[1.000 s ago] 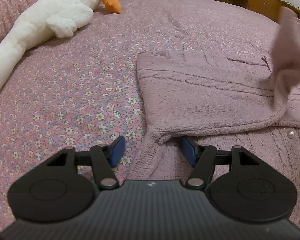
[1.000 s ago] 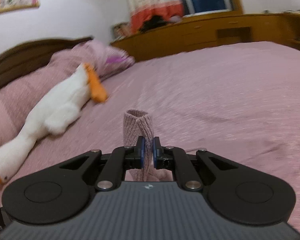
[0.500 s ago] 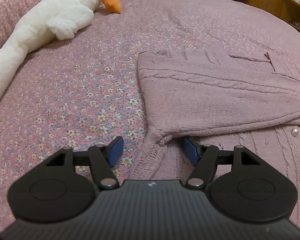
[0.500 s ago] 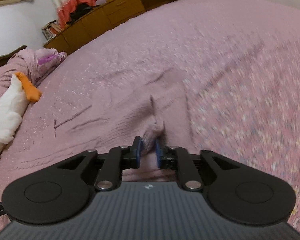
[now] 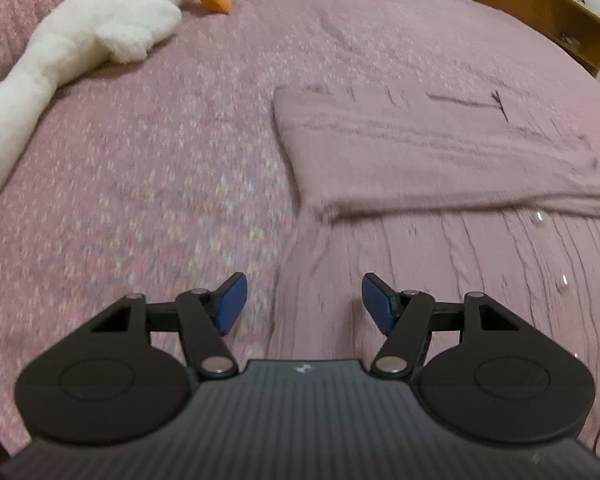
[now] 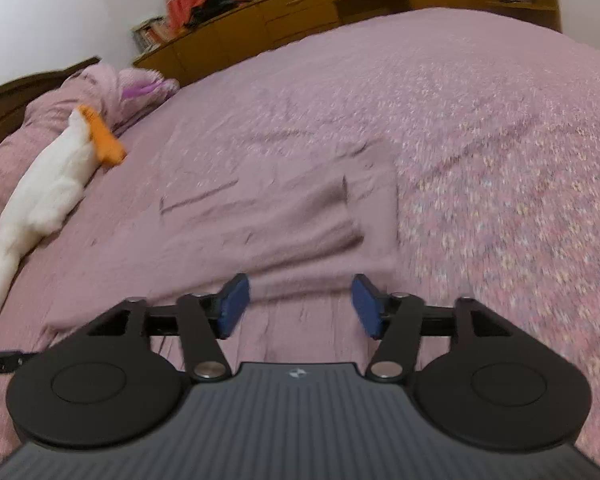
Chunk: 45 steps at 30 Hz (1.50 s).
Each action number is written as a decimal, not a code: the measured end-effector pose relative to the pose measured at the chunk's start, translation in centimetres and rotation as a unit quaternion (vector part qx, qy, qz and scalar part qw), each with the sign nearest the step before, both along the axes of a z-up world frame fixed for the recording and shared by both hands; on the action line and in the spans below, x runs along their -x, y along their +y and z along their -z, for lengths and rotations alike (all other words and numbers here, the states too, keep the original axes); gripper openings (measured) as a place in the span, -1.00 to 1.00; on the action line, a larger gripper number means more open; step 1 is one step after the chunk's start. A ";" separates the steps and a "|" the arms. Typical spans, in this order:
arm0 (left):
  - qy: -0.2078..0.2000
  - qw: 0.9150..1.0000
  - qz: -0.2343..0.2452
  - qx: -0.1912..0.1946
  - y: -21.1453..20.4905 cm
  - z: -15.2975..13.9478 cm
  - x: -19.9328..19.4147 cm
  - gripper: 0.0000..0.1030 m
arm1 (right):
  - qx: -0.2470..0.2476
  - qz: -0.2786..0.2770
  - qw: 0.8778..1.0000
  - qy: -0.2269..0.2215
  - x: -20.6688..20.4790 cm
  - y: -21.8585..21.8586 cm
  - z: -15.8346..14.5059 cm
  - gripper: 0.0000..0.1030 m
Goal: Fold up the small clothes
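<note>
A small mauve knitted cardigan (image 5: 440,160) lies flat on the floral pink bedspread (image 5: 140,168), with a sleeve folded across its body and pearl buttons (image 5: 538,218) showing below the fold. It also shows in the right wrist view (image 6: 284,216). My left gripper (image 5: 302,302) is open and empty, held above the cardigan's lower left edge. My right gripper (image 6: 300,306) is open and empty, just above the cardigan near the folded sleeve's cuff (image 6: 352,216).
A white plush goose (image 5: 88,40) with an orange beak lies at the far left of the bed; it also shows in the right wrist view (image 6: 48,192). Pillows (image 6: 112,92) and a dark headboard sit behind it. Wooden cabinets (image 6: 300,12) line the far wall.
My right gripper laid the sleeve across the cardigan, opened and let it go. My left gripper drew back from the cardigan's edge and rose, still open.
</note>
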<state>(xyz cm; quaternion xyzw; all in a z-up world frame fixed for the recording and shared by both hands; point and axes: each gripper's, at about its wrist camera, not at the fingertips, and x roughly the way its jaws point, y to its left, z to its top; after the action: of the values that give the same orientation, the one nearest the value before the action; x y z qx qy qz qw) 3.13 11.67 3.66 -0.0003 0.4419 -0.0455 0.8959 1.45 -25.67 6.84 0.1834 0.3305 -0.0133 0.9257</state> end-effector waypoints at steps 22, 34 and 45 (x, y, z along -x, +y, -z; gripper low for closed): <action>0.093 0.993 0.011 0.068 0.7 1.8 7.5 0.27 | 0.036 0.016 0.990 0.138 10.0 -0.7 3.1 0.42; 0.100 0.994 0.044 0.025 -1.1 2.1 7.9 -0.29 | 0.077 -0.041 0.987 0.138 10.8 0.6 3.3 -0.54; 0.108 0.977 -0.003 0.185 2.0 1.2 6.8 -0.75 | -0.017 -0.045 0.998 0.042 10.7 -1.2 0.6 -0.79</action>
<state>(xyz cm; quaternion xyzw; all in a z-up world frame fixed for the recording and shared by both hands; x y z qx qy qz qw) -3.67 13.65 2.44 -0.1719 0.5204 -0.1234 0.8273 -9.21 -26.91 6.22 0.1831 0.3775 0.0261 0.9073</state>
